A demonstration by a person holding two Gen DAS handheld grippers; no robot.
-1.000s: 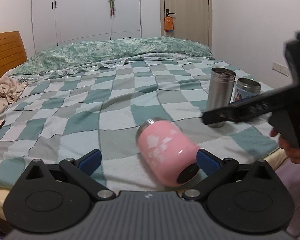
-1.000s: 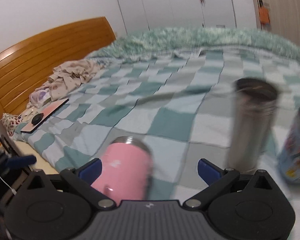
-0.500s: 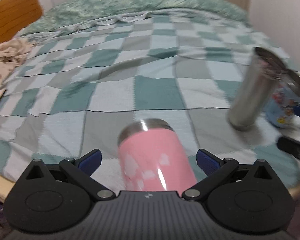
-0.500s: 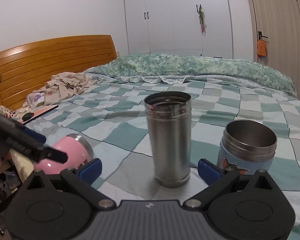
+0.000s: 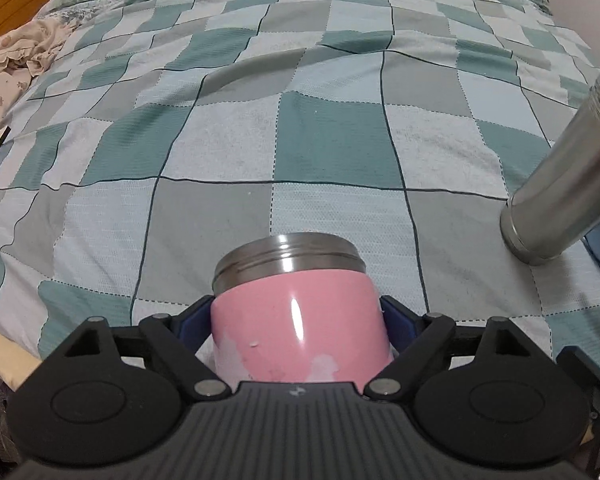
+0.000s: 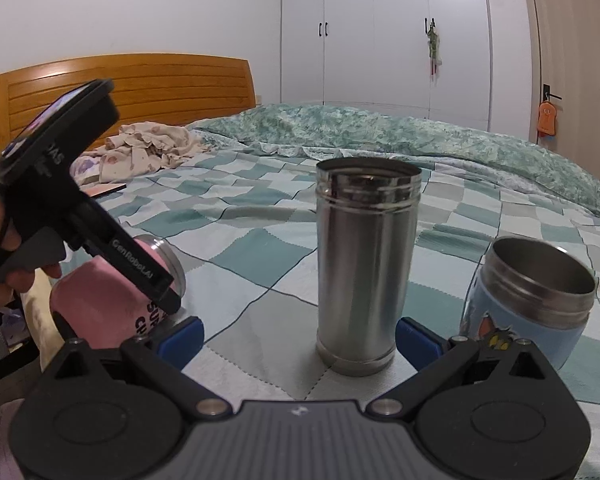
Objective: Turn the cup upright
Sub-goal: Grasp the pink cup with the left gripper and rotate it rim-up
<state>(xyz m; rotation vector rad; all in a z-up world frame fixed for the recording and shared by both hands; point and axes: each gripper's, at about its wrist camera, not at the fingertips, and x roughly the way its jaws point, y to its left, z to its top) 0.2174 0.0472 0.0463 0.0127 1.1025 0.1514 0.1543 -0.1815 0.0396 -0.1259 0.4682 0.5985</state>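
Note:
A pink cup with a steel rim lies on its side on the checked bedspread, mouth pointing away from me. My left gripper is shut on the pink cup, a blue pad pressed on each side. In the right wrist view the pink cup lies at the left under the left gripper's black body. My right gripper is open and empty, just in front of an upright steel tumbler.
The steel tumbler stands at the right in the left wrist view. A blue cup stands upright right of it. Crumpled clothes lie by the wooden headboard. The bed's near edge runs below the left gripper.
My left gripper moved in around the pink cup and closed on it. My right gripper swung from the pink cup to face the steel tumbler and has held still since.

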